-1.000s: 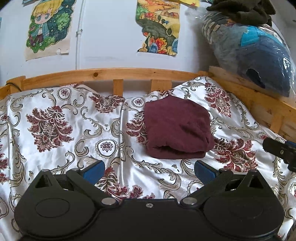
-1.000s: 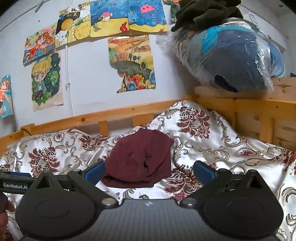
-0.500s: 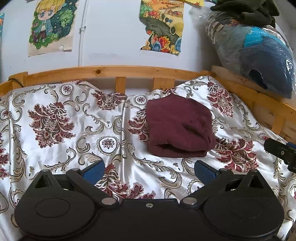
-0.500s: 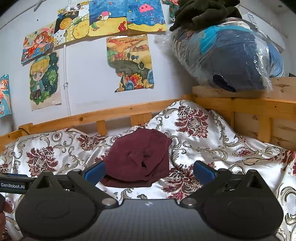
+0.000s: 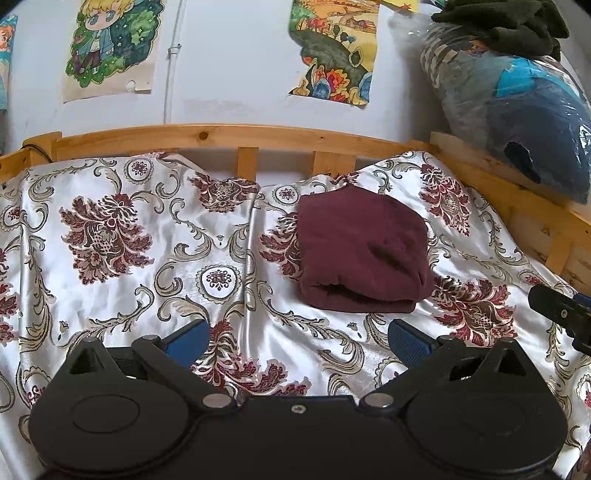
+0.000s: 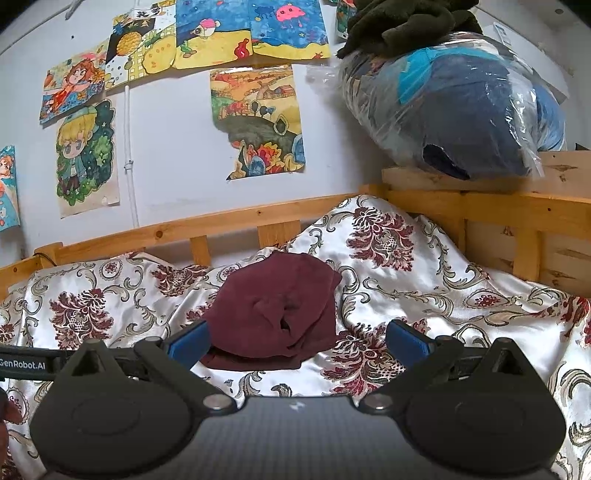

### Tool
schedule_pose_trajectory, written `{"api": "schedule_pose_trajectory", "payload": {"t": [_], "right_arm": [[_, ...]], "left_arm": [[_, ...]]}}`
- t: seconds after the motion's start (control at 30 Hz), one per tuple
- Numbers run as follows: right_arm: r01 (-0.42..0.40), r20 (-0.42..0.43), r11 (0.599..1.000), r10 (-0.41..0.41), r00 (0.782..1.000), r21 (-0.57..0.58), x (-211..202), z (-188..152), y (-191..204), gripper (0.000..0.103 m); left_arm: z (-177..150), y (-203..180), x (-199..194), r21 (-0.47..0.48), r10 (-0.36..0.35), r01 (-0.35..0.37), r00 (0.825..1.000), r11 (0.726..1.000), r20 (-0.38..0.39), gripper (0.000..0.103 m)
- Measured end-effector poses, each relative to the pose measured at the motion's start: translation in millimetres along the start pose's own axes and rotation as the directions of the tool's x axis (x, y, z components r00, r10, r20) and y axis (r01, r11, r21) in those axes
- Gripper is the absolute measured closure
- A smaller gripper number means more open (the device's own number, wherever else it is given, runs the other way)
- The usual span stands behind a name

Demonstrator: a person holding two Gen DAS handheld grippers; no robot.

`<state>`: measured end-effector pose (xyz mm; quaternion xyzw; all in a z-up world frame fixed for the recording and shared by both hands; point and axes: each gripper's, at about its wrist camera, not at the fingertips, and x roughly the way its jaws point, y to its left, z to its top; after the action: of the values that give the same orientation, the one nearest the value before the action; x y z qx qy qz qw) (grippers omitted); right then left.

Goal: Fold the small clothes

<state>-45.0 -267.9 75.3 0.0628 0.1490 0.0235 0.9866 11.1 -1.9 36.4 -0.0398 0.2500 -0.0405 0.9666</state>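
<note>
A dark maroon garment lies folded into a compact bundle on the floral satin bedspread, toward the far right of the bed. My left gripper hovers open in front of it, nothing between its blue pads. The right wrist view shows the same maroon garment just beyond my right gripper, which is open and empty too. The right gripper's black body pokes in at the right edge of the left wrist view. The left gripper's body shows at the left edge of the right wrist view.
A wooden bed rail runs along the back and right side. A plastic-wrapped blue bundle with a dark cloth on top rests on the right rail. Drawings hang on the white wall. The bedspread bunches up at the far right corner.
Both grippers stay open. The left wrist view has shifted slightly, the garment now a little higher and to the right; the right wrist view has drifted slightly rightward. The garment has not moved.
</note>
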Motion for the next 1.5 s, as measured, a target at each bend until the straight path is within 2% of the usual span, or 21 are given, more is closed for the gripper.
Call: {"api": "schedule_pose_trajectory", "payload": {"t": [1.5], "right_arm": [[0.007,-0.006,1.000,-0.007,1.000,0.017,2.8,-0.5,-4.9,0.000]], "left_arm": [[-0.7,-4.2,-4.4,0.015,0.002,-0.002,1.000,1.000,0.018,0.001]]}}
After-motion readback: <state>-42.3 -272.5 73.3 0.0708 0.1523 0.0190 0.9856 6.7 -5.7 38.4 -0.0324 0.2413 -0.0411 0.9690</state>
